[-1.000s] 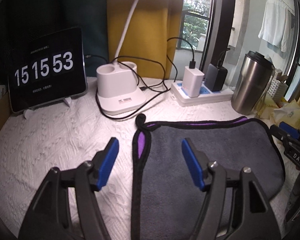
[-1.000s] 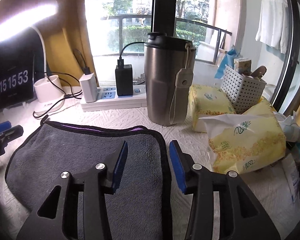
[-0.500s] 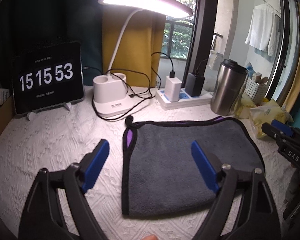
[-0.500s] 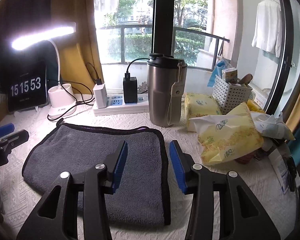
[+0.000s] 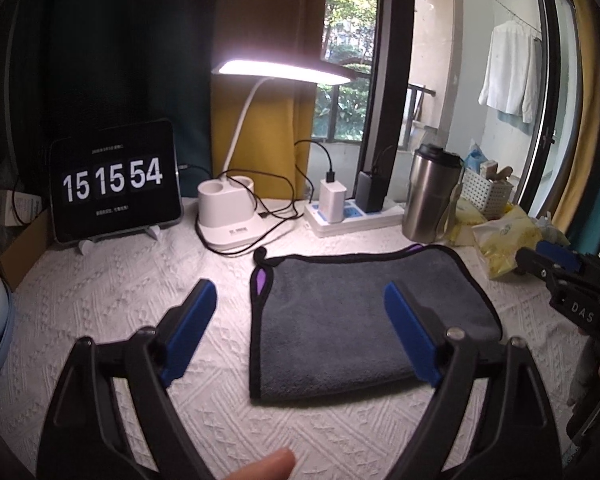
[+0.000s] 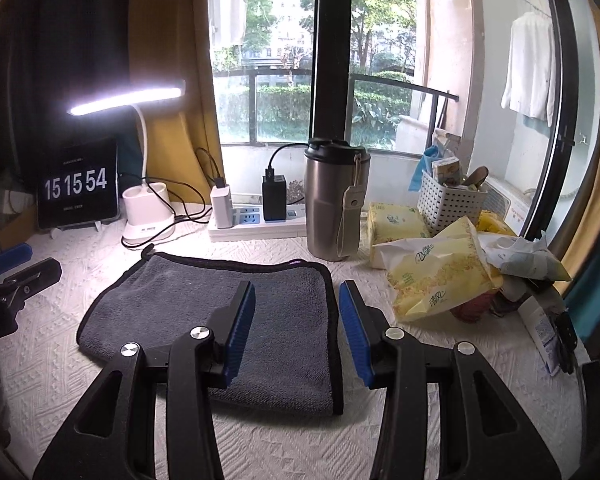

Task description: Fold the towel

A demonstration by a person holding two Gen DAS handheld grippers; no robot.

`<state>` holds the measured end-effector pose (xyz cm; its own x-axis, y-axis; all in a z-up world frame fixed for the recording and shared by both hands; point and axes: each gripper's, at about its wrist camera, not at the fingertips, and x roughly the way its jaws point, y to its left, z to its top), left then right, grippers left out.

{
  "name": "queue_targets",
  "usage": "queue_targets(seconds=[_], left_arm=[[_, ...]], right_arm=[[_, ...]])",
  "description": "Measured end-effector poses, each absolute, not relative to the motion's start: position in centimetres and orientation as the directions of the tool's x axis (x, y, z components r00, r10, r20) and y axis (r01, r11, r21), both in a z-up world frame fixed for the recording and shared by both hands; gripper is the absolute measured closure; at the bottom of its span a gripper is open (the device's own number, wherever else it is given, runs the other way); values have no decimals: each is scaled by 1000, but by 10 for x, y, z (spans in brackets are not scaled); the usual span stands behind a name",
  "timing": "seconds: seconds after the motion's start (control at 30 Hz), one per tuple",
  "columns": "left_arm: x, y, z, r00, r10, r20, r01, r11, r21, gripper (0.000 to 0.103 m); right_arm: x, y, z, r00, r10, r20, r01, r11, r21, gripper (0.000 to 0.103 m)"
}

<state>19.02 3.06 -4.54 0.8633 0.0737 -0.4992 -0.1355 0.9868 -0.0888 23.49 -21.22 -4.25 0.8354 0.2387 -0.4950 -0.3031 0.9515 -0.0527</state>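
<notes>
A grey towel (image 5: 352,312) with black trim and a purple tag lies folded flat on the white textured cloth; it also shows in the right wrist view (image 6: 228,304). My left gripper (image 5: 300,328) is open and empty, raised above and back from the towel's left edge. My right gripper (image 6: 296,320) is open and empty, raised over the towel's right edge. The right gripper shows at the right in the left wrist view (image 5: 560,276); the left gripper shows at the left in the right wrist view (image 6: 12,276).
Behind the towel stand a tablet clock (image 5: 114,188), a lit desk lamp (image 5: 230,216), a power strip (image 5: 352,212) with chargers and a steel tumbler (image 5: 430,200). Yellow tissue packs (image 6: 436,272) and a white basket (image 6: 450,204) crowd the right side.
Both grippers have pulled up and back from the towel, so more of the table shows. The left jaws have opened wider. The towel has stayed flat.
</notes>
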Motion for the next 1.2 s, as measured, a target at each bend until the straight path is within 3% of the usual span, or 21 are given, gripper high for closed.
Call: queue_targets(seconds=[1.2], left_arm=[[76, 9, -9, 962, 65, -266, -81, 996, -47, 13]], right_arm=[[113, -212, -2, 901, 293, -320, -346, 930, -123, 56]])
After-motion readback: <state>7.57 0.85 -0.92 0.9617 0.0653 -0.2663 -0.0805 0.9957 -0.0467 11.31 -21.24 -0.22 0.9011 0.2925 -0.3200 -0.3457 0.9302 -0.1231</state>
